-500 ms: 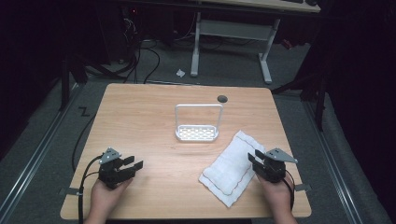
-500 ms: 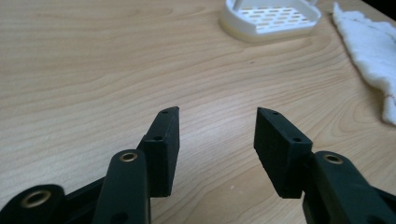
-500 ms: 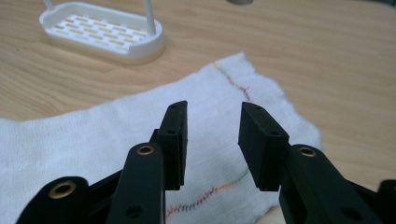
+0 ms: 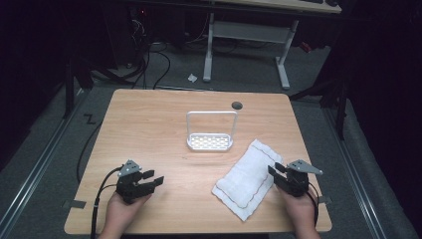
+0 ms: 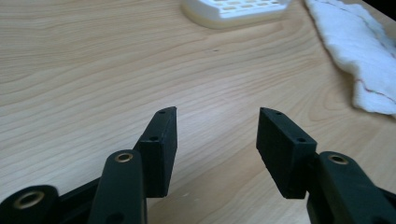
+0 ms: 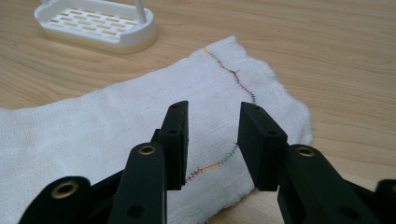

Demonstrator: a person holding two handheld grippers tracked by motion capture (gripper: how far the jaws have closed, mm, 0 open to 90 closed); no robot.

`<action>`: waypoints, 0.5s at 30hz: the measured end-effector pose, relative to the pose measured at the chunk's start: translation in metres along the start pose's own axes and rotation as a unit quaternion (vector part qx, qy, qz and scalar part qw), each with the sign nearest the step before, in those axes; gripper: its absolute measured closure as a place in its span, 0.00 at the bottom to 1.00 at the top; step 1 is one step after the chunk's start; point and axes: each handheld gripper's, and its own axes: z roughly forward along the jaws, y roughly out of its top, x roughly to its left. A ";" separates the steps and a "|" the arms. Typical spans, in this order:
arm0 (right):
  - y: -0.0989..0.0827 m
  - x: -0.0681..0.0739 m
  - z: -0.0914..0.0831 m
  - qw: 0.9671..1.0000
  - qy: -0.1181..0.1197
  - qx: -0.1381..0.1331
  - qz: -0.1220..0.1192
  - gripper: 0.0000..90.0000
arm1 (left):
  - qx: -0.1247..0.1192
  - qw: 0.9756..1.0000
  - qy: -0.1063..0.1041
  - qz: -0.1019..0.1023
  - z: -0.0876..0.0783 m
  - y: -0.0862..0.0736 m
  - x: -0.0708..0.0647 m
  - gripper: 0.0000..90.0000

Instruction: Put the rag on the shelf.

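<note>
High view looks down on my light wooden table [image 4: 149,119]; both gripper views skim low, sharing the white slotted plastic rack [image 5: 236,9] and white stitched cloth [image 6: 116,126].

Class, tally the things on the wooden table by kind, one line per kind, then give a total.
White cloth: 1
White slotted rack with handle: 1
Handheld grippers: 2, left gripper and right gripper
Total: 4

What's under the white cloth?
The cloth lies flat on the wooden table. Bare wood shows all around it; whatever is beneath it is covered, though no bump shows.
</note>
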 end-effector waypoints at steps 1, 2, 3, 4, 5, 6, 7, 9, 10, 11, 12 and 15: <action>0.000 -0.002 -0.001 1.000 0.000 -0.002 0.001 0.72 | -0.002 1.000 -0.009 -0.002 0.002 0.001 -0.003 0.55; 0.000 -0.003 -0.002 1.000 0.001 -0.004 0.007 0.72 | -0.003 1.000 -0.019 -0.004 0.005 0.001 -0.006 0.57; 0.000 -0.004 -0.003 1.000 0.001 -0.005 0.011 0.73 | -0.003 1.000 -0.027 -0.003 0.008 0.003 -0.009 0.60; -0.001 -0.005 -0.003 1.000 0.001 -0.006 0.012 0.73 | 0.002 0.999 -0.038 -0.004 0.012 0.004 -0.012 0.63; -0.001 -0.005 -0.003 1.000 0.004 -0.006 0.014 0.73 | 0.008 0.998 -0.056 -0.010 0.016 0.006 -0.015 0.67; -0.001 -0.005 -0.004 1.000 0.005 -0.006 0.015 0.73 | 0.016 0.997 -0.074 -0.017 0.020 0.008 -0.018 0.76; -0.001 -0.005 -0.004 1.000 0.005 -0.006 0.015 0.73 | 0.016 0.997 -0.074 -0.017 0.020 0.008 -0.018 0.82; 0.000 -0.005 -0.003 1.000 0.005 -0.008 0.013 0.74 | 0.035 0.996 -0.083 -0.003 0.036 0.016 -0.035 0.94; 0.000 -0.006 -0.003 1.000 0.005 -0.008 0.014 0.74 | 0.035 0.996 -0.082 0.008 0.041 0.019 -0.042 0.98; 0.000 -0.006 -0.003 1.000 0.006 -0.008 0.016 0.74 | 0.035 0.996 -0.085 0.016 0.047 0.021 -0.047 1.00; 0.000 -0.006 -0.003 1.000 0.006 -0.008 0.018 0.74 | 0.032 0.995 -0.090 0.017 0.052 0.024 -0.053 1.00; -0.001 -0.006 -0.003 1.000 0.007 -0.007 0.015 0.74 | 0.029 0.994 -0.103 0.029 0.067 0.030 -0.068 1.00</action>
